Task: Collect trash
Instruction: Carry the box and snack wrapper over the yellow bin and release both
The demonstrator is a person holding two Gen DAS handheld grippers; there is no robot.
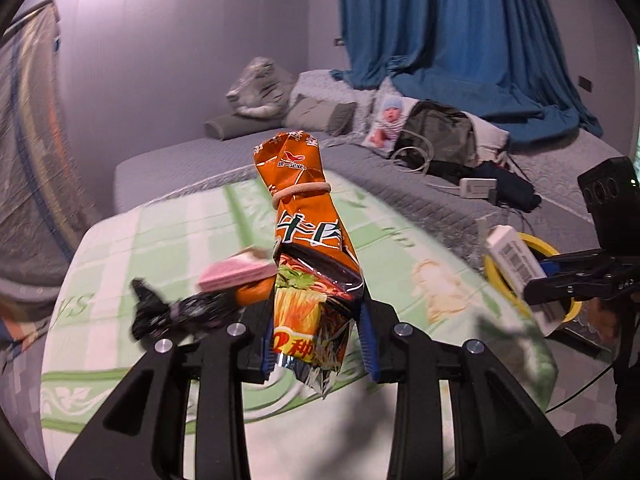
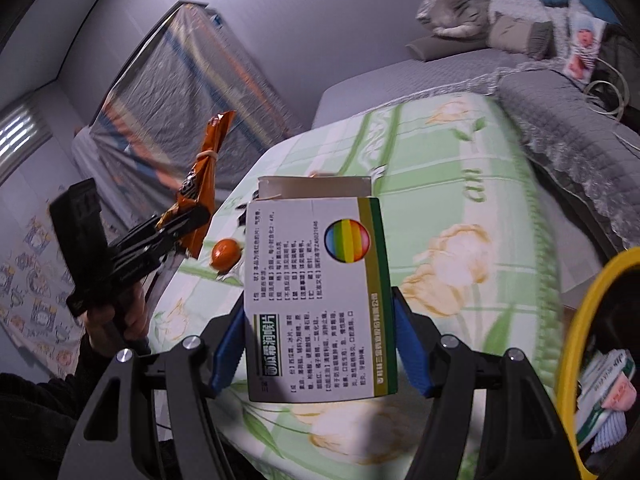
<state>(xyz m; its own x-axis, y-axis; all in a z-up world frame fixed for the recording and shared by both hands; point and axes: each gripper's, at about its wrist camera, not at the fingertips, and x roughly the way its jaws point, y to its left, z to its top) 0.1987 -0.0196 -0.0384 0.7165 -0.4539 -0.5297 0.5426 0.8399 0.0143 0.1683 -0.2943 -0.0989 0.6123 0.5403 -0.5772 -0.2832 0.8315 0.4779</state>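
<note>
The left gripper (image 1: 318,344) had its jaws clamped on the lower end of an orange noodle packet (image 1: 308,240), which stood up off the green-checked cloth (image 1: 168,236) with a rubber band (image 1: 301,193) around its neck. The right gripper (image 2: 320,344) held a white medicine box (image 2: 320,300) squarely between its blue pads (image 2: 412,356), raised above the same cloth. Just beside that box, at the right edge, sat a yellow-rimmed bin (image 2: 580,320) with packaging inside. On the cloth beyond lay a pink box (image 1: 236,270), a black crumpled wrapper (image 1: 168,312) and an orange round thing (image 2: 225,253). Farther off were a grey bed (image 1: 248,152) and blue curtain (image 1: 448,32).
</note>
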